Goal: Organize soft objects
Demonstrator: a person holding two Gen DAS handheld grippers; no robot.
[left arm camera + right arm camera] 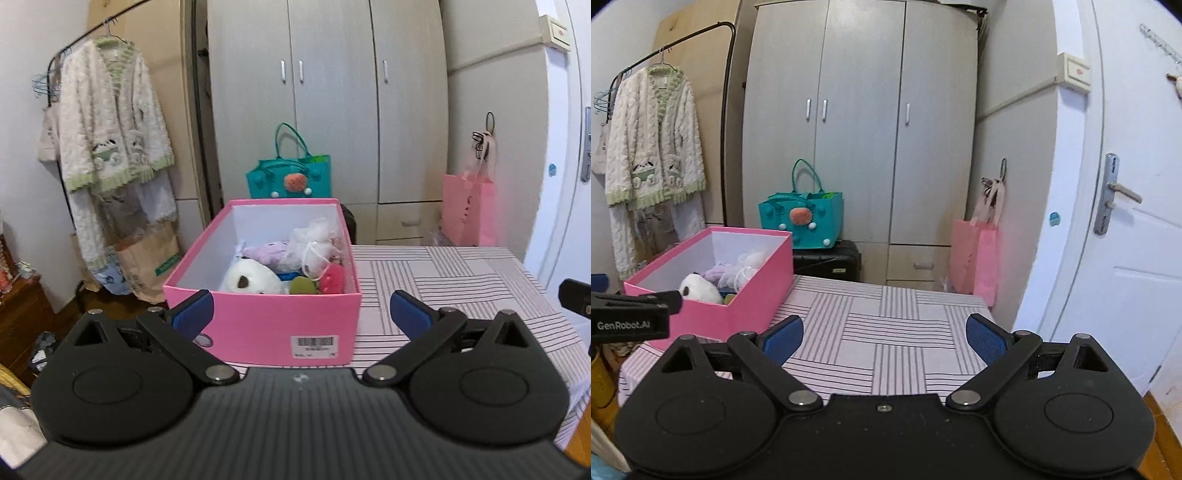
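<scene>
- The soft toys are gathered in the pink box (258,325), which stands on the left part of the striped tabletop (461,280). A white plush (251,280), a lilac plush (266,254), a white mesh puff (314,240), a green piece (303,286) and a pink-red piece (332,277) lie piled toward its right side.
- No loose soft thing shows on the tabletop in either view, so the sorting looks close to finished; what remains is probably tidying the pile or backing away.
- To do that well, come in from above the open top rather than across the near wall, and press lightly: the plush will give and spring back, and the light card box could slide if nudged.
- The left tongs (301,312) are spread wide with nothing between them. They sit low in front of the box's near wall, the left pad overlapping its near corner in the picture; whether it touches, I cannot tell.
- The right tongs (884,338) are also wide open and empty, held over bare cloth to the right of the box, well apart from the toys.
</scene>
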